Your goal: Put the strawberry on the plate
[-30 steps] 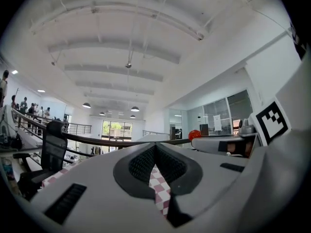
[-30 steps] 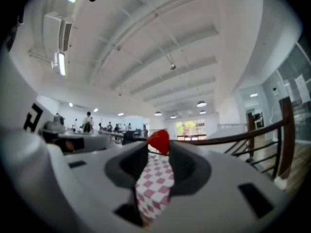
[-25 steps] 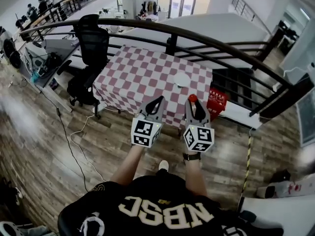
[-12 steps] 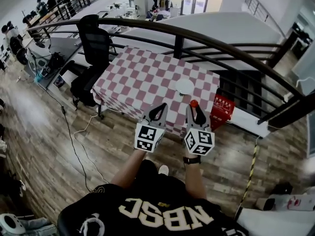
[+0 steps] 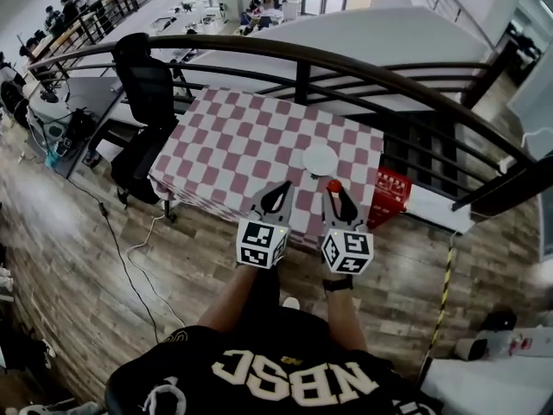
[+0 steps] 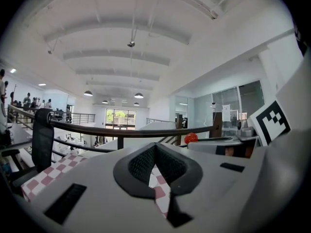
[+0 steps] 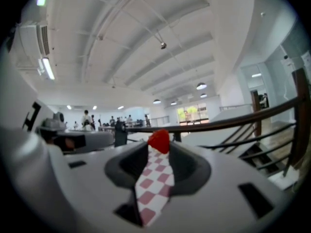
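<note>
Head view: a person in a black jersey has brought both handheld grippers forward and down, over the near edge of the bench draped in red-and-white checked cloth [image 5: 242, 137]. The right gripper's [image 5: 334, 188] fingers clamp the small red strawberry [image 5: 333, 185] at their tips. The left gripper's [image 5: 276, 187] fingers are closed together on nothing. Just beyond the fruit lies the round white plate [image 5: 320, 159], closer than a second ago. The carry looks almost done, with only a short reach and a release remaining. A dark curved railing [image 5: 389, 76] runs behind.

Smooth plate [image 5: 320, 159], cloth table cover [image 5: 251, 137], wooden floor [image 5: 78, 258]
</note>
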The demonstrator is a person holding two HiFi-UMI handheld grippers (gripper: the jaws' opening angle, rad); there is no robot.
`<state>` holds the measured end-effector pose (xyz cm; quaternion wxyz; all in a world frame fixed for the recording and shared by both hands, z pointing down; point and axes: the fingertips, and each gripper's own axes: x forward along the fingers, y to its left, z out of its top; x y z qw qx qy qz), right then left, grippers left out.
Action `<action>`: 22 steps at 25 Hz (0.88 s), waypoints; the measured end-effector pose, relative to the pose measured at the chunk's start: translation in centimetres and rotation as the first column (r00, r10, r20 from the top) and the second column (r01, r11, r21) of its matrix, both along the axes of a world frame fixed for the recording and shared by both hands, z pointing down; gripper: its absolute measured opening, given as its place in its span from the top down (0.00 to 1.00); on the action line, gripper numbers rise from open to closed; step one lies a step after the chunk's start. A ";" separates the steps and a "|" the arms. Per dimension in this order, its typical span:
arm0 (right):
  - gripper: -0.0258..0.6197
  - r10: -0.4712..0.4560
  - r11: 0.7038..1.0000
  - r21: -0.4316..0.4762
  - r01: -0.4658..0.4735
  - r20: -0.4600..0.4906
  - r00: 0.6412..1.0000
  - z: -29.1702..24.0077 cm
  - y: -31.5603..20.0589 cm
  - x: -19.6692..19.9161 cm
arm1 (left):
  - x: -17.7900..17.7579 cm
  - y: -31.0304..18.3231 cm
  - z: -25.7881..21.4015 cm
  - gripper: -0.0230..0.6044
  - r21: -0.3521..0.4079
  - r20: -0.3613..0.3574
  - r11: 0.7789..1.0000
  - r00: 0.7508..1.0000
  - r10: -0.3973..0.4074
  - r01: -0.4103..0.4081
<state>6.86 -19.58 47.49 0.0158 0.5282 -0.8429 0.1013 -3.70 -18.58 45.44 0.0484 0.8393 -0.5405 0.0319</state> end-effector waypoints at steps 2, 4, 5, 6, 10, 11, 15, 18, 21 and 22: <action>0.75 0.022 1.000 -0.003 -0.022 -0.009 1.000 0.0 -2.5 -0.4 | -0.4 -2.5 0.0 0.95 0.006 0.013 1.000 1.000 0.026 -0.026; 0.75 0.033 0.999 0.004 -0.032 -0.020 0.999 -0.6 -5.4 -1.4 | -1.5 -5.5 -0.3 0.95 0.000 -0.007 0.999 0.999 0.038 -0.038; 0.75 0.036 0.999 0.011 -0.036 -0.027 0.999 -1.1 -6.8 -1.9 | -2.1 -7.1 -0.7 0.95 -0.001 -0.020 0.999 0.999 0.043 -0.043; 0.75 0.041 0.999 0.020 -0.041 -0.033 0.999 -1.6 -8.2 -2.4 | -2.6 -8.5 -0.9 0.95 0.004 -0.026 0.999 0.998 0.049 -0.049; 0.75 0.076 0.996 0.044 -0.074 -0.054 0.996 -2.5 -13.2 -4.3 | -4.7 -13.8 -1.5 0.95 0.023 -0.036 0.997 0.997 0.071 -0.070; 0.75 0.084 0.996 0.042 -0.081 -0.060 0.995 -2.4 -14.3 -4.7 | -5.2 -14.8 -1.4 0.95 0.022 -0.038 0.997 0.996 0.076 -0.075; 0.75 0.088 0.996 0.010 -0.088 -0.104 0.991 -0.7 -16.9 -6.4 | -6.8 -17.8 1.2 0.95 -0.031 -0.061 0.994 0.993 0.099 -0.101; 0.75 0.117 0.992 -0.031 -0.121 -0.116 0.986 1.0 -18.5 -6.1 | -7.4 -19.6 3.7 0.95 -0.097 -0.087 0.988 0.990 0.109 -0.118; 0.75 0.152 0.987 -0.043 -0.158 -0.122 0.981 2.2 -19.6 -4.9 | -6.9 -20.8 5.6 0.95 -0.138 -0.065 0.980 0.989 0.134 -0.142; 0.75 0.157 0.985 -0.046 -0.164 -0.126 0.979 2.6 -19.8 -4.6 | -6.7 -21.1 6.3 0.95 -0.155 -0.062 0.977 0.988 0.138 -0.147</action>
